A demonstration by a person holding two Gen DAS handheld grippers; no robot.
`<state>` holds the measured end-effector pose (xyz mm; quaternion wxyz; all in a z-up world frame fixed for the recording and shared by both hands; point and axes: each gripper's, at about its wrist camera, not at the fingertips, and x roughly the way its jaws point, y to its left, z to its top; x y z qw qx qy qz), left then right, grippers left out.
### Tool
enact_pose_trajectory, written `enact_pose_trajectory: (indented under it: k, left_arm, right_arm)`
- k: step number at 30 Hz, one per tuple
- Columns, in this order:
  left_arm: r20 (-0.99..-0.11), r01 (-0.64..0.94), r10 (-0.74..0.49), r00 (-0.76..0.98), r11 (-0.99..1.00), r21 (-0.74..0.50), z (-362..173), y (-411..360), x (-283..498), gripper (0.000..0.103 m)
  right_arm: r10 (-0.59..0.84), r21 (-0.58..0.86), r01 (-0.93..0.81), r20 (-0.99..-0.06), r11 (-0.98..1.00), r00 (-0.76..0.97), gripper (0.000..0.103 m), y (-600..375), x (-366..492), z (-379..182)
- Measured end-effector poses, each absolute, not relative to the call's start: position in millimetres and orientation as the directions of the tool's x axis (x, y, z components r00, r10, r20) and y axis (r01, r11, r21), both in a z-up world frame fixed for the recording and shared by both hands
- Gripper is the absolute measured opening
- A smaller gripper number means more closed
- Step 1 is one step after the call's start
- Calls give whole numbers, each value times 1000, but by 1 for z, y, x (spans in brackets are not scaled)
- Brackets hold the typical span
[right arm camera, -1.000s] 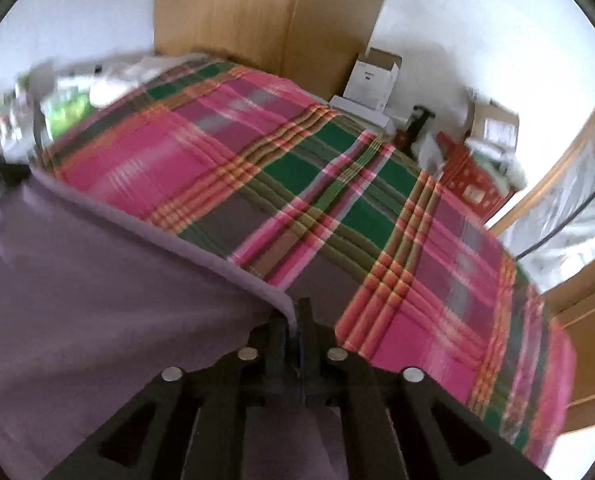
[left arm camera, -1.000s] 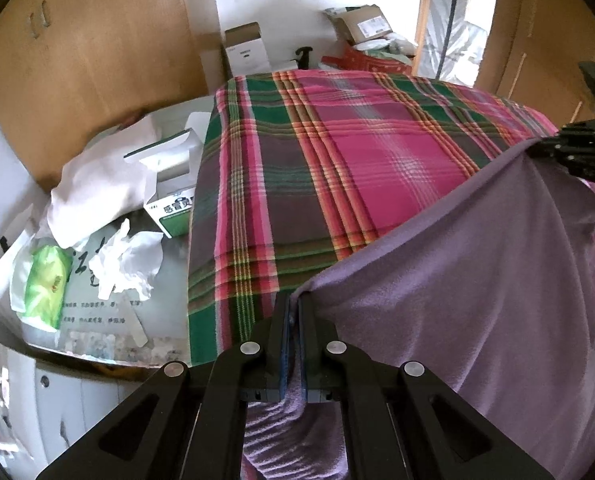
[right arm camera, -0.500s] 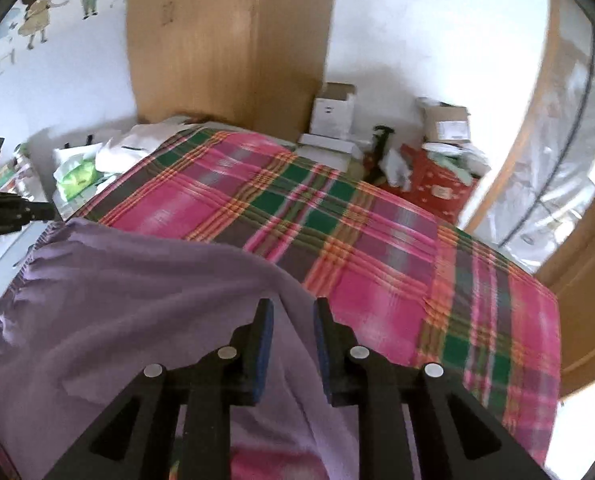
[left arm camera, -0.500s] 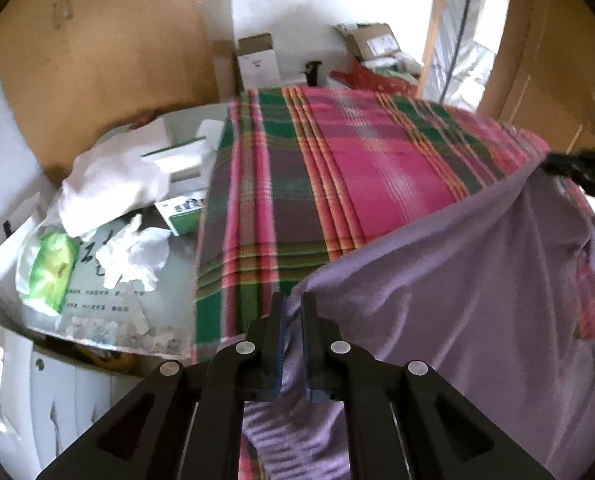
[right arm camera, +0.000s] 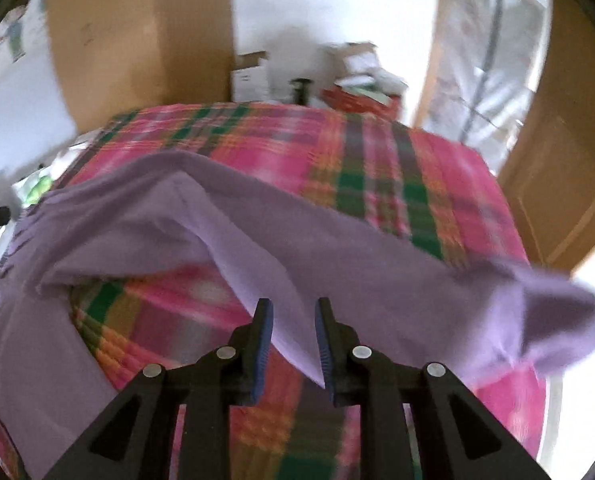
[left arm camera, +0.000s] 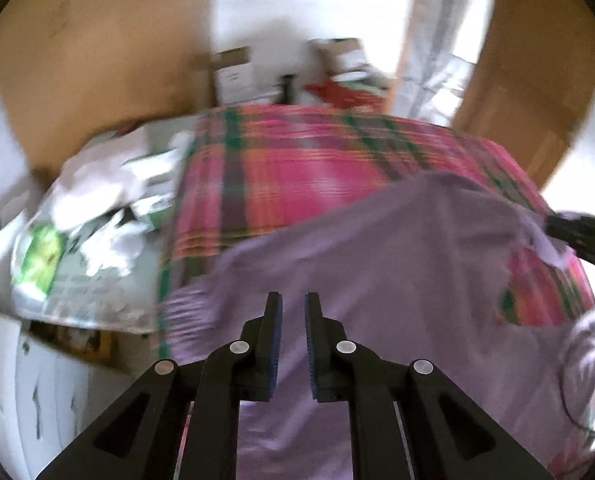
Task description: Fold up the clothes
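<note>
A purple garment (left arm camera: 397,280) lies loosely spread over the pink and green plaid blanket (left arm camera: 297,172) on the bed. My left gripper (left arm camera: 293,304) hovers above its near left edge. Its jaws are opening, a narrow gap shows, and no cloth is pinched. In the right wrist view the garment (right arm camera: 137,220) has a folded flap and a floppy sleeve end at the right. My right gripper (right arm camera: 293,308) hangs over it with jaws opening. A cloth edge lies behind the gap and the pads do not press on it. Both views are motion-blurred.
White bags, crumpled tissue and a green packet (left arm camera: 41,260) are piled on a surface left of the bed. Cardboard boxes (left arm camera: 233,72) and red items stand beyond the bed's far end. Wooden panels (right arm camera: 137,40) and a door (right arm camera: 569,160) flank the room.
Both grippers were shut on the purple garment's edge; both have since opened and let go. The garment has dropped onto the blanket. Both hands have pulled back, the right swinging sideways and rolling.
</note>
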<state>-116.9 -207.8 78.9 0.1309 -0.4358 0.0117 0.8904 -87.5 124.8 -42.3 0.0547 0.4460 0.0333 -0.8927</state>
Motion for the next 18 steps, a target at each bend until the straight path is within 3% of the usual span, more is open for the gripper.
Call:
enact_pose_trajectory:
  k: [6,9,15,18]
  left_arm:
    - [-775,-396,324,-543,-912,-105,79,-136,-105,12]
    - [-777,-462,362,-514,-881,-105,71,-101,-106,13]
    - [-788,-553,357,-501,-833,-26,55,-42,-108,17]
    - [-800,-581,319,-508,-812,45,46,-22,-106,26]
  right_arm:
    - [51,-81,19,-773,-997,-632,39,167,-39,-48]
    - [21,-77,63,-782,-995,-623,47,169,-35,-54]
    - [42,-136,105,-786,-985,-616,49,155,-54,-73]
    - [75,-166,92,-785,-982,-615,51,153,-65,-79]
